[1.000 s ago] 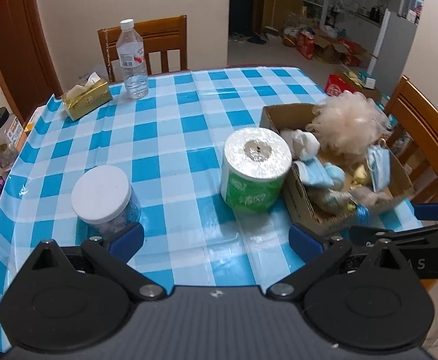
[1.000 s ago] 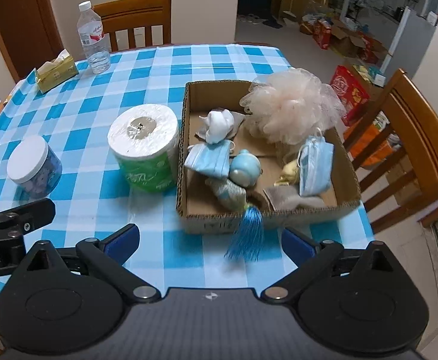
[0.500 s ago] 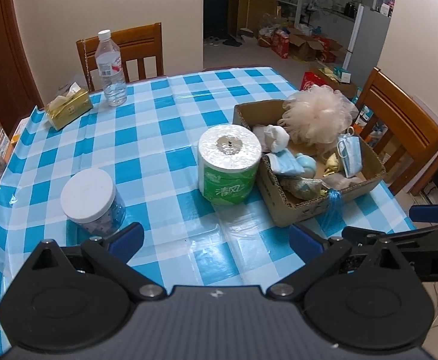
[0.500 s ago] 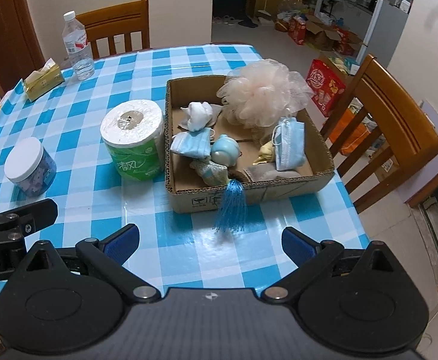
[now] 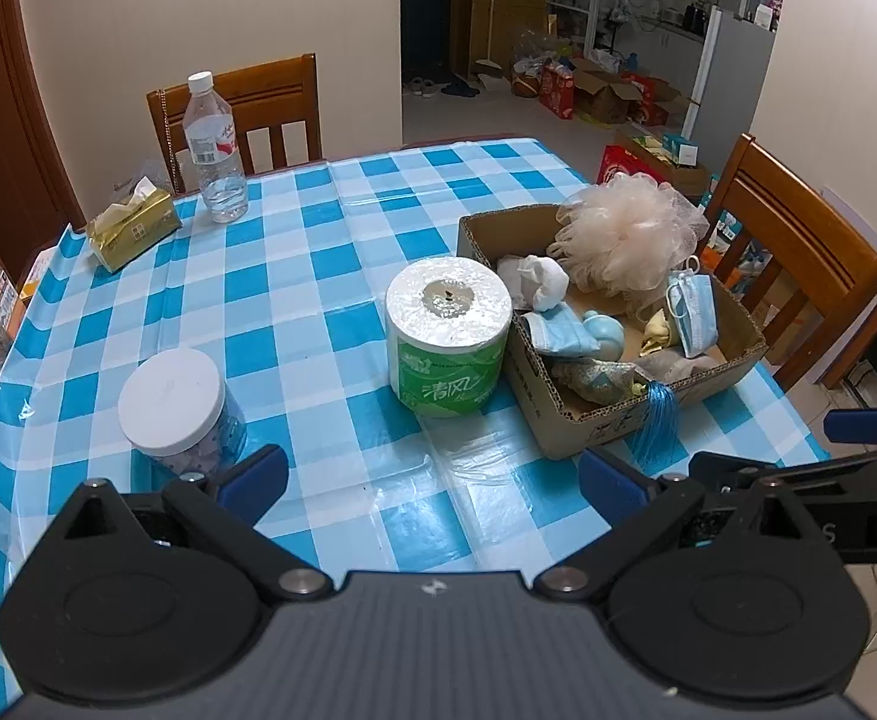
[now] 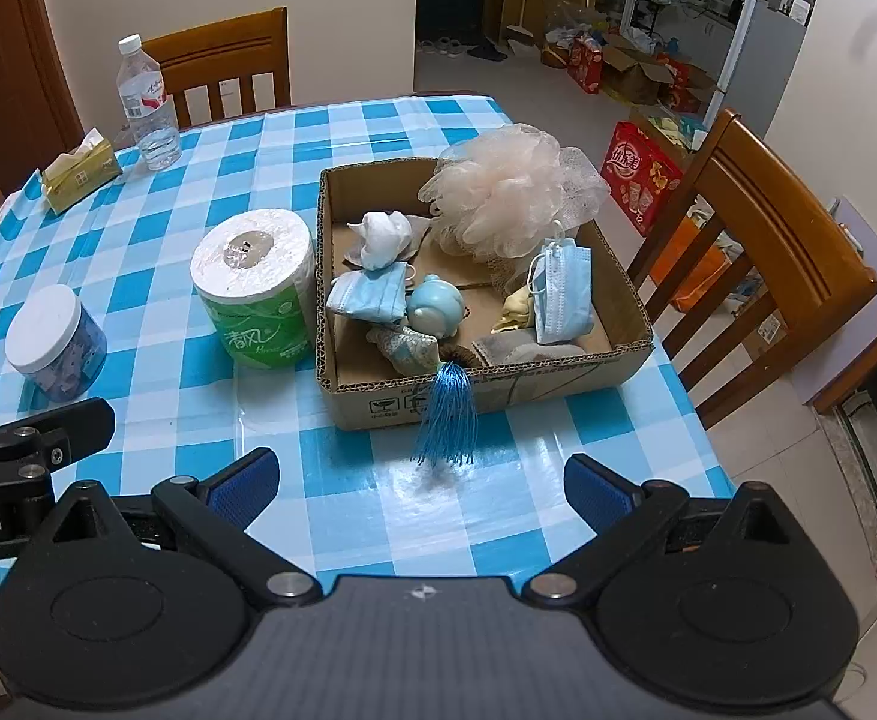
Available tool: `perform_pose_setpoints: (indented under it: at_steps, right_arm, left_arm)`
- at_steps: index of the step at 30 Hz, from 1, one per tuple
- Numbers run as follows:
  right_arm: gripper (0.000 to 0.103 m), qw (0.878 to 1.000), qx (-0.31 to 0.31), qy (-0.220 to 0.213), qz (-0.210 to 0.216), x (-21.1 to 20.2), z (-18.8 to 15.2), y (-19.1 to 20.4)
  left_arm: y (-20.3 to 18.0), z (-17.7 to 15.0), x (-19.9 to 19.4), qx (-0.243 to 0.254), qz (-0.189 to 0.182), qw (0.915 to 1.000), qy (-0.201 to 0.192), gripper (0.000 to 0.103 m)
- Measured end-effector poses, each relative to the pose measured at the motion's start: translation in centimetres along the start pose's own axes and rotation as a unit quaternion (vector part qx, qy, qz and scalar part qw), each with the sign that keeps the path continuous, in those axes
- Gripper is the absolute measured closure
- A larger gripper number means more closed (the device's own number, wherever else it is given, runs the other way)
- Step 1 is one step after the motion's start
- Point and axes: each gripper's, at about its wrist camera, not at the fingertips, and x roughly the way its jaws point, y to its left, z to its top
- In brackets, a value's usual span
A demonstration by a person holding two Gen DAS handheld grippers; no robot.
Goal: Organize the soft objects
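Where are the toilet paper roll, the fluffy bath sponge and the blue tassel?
toilet paper roll (image 6: 251, 252), right wrist view, white top face.
fluffy bath sponge (image 6: 507, 189), right wrist view, mesh middle.
blue tassel (image 6: 449, 417), right wrist view, hanging threads.

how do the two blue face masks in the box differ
The mask by the right wall stands propped upright and fairly flat, its ear loops showing at the top; the mask by the left wall lies crumpled and folded over, low in the cardboard box. The left one touches the round blue toy; the right one leans beneath the pink bath pouf. Both are light blue pleated masks.
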Motion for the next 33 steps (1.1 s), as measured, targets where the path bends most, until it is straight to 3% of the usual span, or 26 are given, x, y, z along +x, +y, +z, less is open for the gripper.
perform_pose_setpoints:
  at_steps: [33]
  right_arm:
    - [0.0,1.0,-0.002,-0.008,-0.003,-0.23,0.57,-0.38]
  left_arm:
    - [-0.07,0.3,0.04,0.0,-0.001,1.0,0.0,0.001]
